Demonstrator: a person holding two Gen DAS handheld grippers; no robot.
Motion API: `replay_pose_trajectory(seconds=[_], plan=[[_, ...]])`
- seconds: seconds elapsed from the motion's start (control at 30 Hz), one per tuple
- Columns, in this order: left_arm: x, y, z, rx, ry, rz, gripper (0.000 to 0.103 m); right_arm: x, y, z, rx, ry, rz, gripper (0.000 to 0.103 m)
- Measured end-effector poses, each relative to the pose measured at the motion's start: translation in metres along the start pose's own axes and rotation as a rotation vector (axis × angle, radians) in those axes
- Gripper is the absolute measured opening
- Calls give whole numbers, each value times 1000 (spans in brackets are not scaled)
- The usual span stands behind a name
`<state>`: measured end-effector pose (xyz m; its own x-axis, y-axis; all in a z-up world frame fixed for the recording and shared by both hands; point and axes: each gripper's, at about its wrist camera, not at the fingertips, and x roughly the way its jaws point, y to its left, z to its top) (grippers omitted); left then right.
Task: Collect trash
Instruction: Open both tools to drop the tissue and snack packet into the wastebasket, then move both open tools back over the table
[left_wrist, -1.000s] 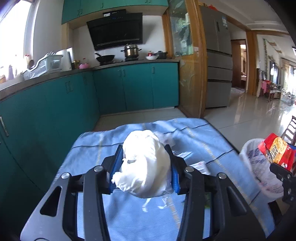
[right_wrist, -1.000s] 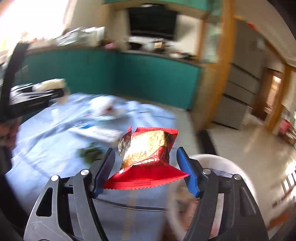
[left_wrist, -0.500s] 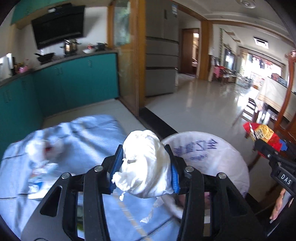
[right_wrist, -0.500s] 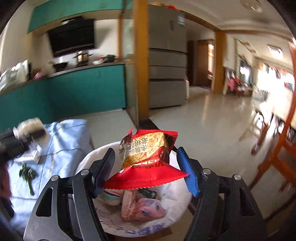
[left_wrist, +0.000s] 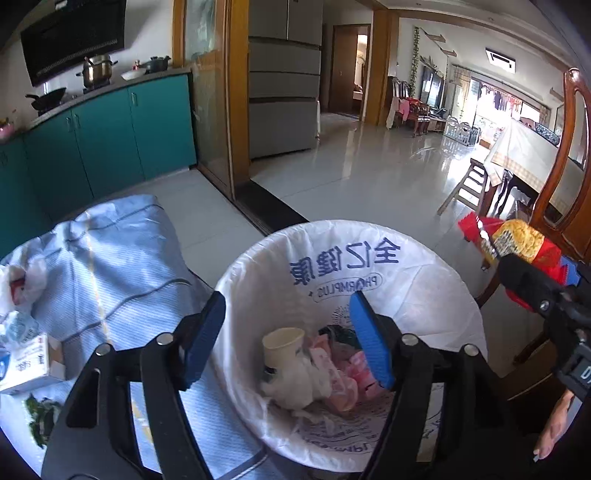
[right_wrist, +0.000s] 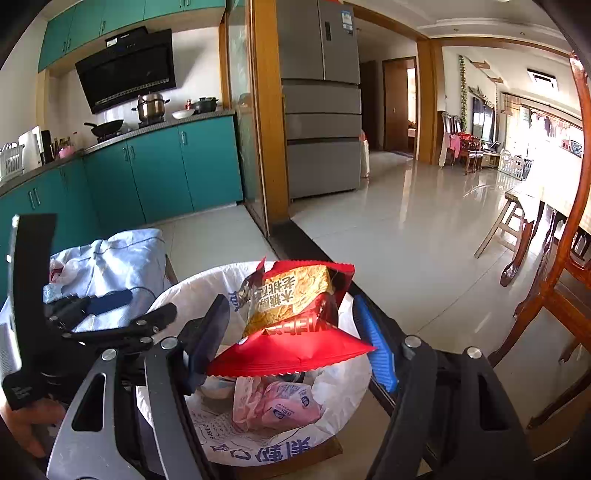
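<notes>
The left hand-held gripper (left_wrist: 287, 334) hung spread wide and empty over the white-lined trash bin (left_wrist: 424, 273), where a white wad (left_wrist: 295, 380) lay among a paper cup (left_wrist: 282, 345) and pink wrappers (right_wrist: 275, 406). The right hand-held gripper (right_wrist: 291, 338) clamped a red snack bag (right_wrist: 295, 317) just above the bin's rim, beside the blue-clothed counter (left_wrist: 110, 258).

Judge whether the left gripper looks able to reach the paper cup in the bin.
Probably yes: the left gripper hangs open over the lined bin, and the paper cup lies uncovered on top.

Red/gold snack bag (right_wrist: 291, 317) upright over white-lined bin (left_wrist: 424, 273) w/ cup, tissue, pink wrappers.
</notes>
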<state>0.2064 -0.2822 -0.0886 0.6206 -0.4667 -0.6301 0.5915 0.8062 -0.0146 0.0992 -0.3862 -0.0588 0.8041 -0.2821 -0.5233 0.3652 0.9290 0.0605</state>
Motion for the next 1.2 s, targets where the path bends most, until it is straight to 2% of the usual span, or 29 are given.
replay_pose_trajectory(seconds=[0.13, 0.27, 0.37, 0.5, 0.6, 0.67, 0.73, 0.8, 0.87, 1.03, 1.13, 1.2], plan=[[-19, 20, 6, -14, -28, 45, 75, 9, 12, -1, -49, 41, -8, 70], [-48, 52, 2, -10, -57, 92, 77, 12, 28, -3, -104, 49, -23, 84], [-71, 79, -5, 9, -74, 163, 79, 10, 40, -3, -134, 34, 11, 88], [-101, 120, -15, 20, -119, 288, 80, 9, 71, -8, -237, 29, 96, 88], [-127, 157, -27, -40, -190, 388, 83, 10, 100, -14, -328, 45, 177, 88], [-137, 179, -34, -86, -203, 427, 86, 10, 125, -20, -391, 76, 275, 88], [-145, 202, -37, -108, -175, 435, 86, 11, 154, -23, -440, 122, 395, 88], [-154, 221, -39, -137, -175, 454, 86, 17, 191, -24, -458, 201, 544, 88], [-164, 240, -41, -185, -171, 468, 86, 23, 226, -23, -501, 257, 621, 88], [-185, 271, -45, -277, -185, 489, 89, 40, 305, -31, -619, 335, 650, 88], [-190, 279, -50, -293, -183, 504, 89, 38, 320, -42, -635, 330, 642, 88], [-189, 284, -52, -301, -173, 511, 89, 36, 324, -50, -646, 333, 642, 81]])
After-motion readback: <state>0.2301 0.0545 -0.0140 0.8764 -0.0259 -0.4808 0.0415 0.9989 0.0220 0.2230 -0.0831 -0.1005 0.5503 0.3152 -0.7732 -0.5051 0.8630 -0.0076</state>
